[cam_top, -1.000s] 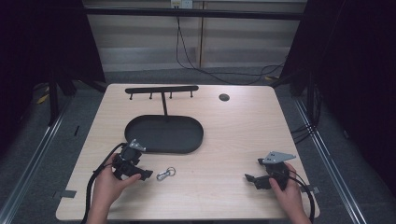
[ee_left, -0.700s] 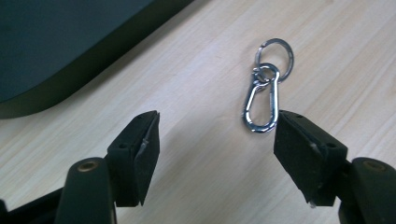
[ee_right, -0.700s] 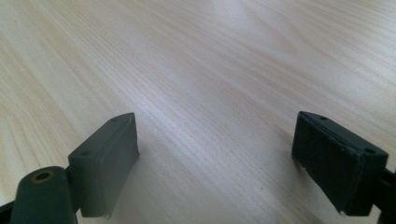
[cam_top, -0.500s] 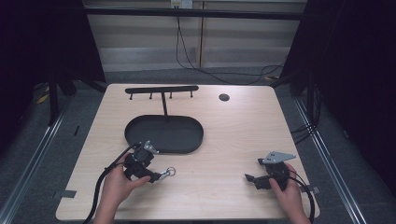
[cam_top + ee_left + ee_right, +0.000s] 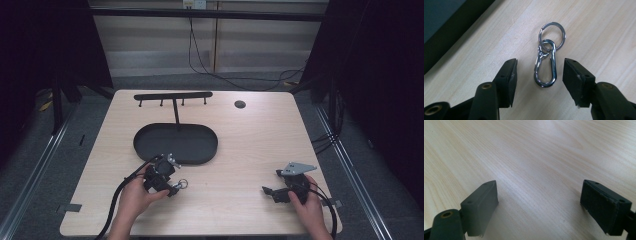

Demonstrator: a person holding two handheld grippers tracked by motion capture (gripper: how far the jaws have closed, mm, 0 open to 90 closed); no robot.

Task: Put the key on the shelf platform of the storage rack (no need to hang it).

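1. You work at a pale wooden table [image 5: 240,150] in a dark room, with a black oval tray [image 5: 200,145] and its hook rack [image 5: 172,96] at the far side.
2. The carabiner clip [image 5: 545,67] with its key ring [image 5: 552,35] lies flat on the wood, just in front of the tray's near rim and between the jaws of your left gripper [image 5: 539,75].
3. Those jaws have just been closing; they stand half spread, one on each side of the clip, and neither pad touches it yet.
4. The risk: the clip is thin and lies flat, so the pads may close above it or push it sideways. The loose ring could also swing and drag the clip out of a weak pinch.
5. Your left hand [image 5: 135,197] holds its gripper low and angled towards the table, pointing to the right.
6. Your right gripper [image 5: 272,192] rests near the table's right front, its jaws spread wide over bare wood with nothing between them.
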